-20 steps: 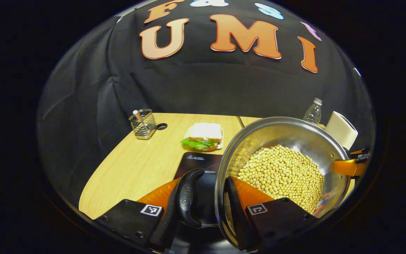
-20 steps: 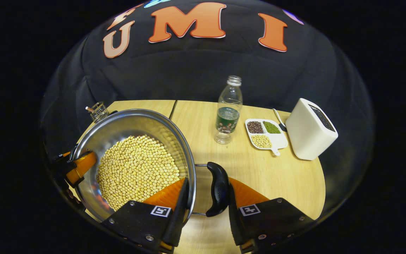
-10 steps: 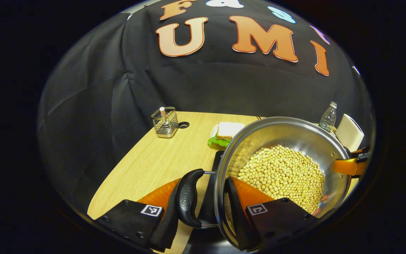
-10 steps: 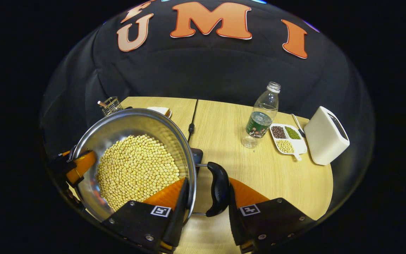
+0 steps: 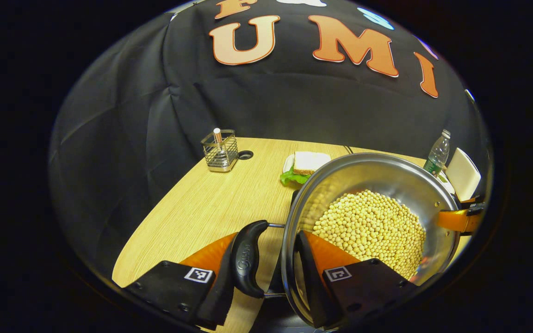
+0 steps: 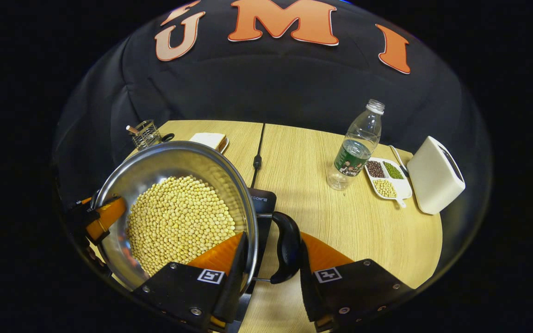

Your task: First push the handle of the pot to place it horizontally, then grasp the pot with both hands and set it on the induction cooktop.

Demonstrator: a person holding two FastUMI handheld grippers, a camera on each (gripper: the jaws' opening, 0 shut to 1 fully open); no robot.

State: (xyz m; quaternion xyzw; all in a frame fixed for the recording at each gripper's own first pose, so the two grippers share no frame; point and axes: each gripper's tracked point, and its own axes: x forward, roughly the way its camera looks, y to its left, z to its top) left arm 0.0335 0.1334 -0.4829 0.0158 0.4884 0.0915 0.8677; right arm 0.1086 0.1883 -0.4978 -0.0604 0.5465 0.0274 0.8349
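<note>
Both grippers [image 5: 266, 270] [image 6: 269, 263] clamping pot [image 5: 377, 175] handles

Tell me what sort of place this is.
Likely a staged kitchen table in a recording booth: a steel pot of soybeans, an induction cooktop, a sandwich and a water bottle sit on a wooden table.

We see both views evenly and fairly brightly lit from above, with soft shadows. The wooden table [image 6: 340, 222] shows a pale sheen near the lower middle of the right gripper view. The steel pot [image 5: 387, 173] reflects mild glare along its inner wall. Fisheye distortion bends the edges strongly; focus is sharp centrally, softer toward the rim.
</note>
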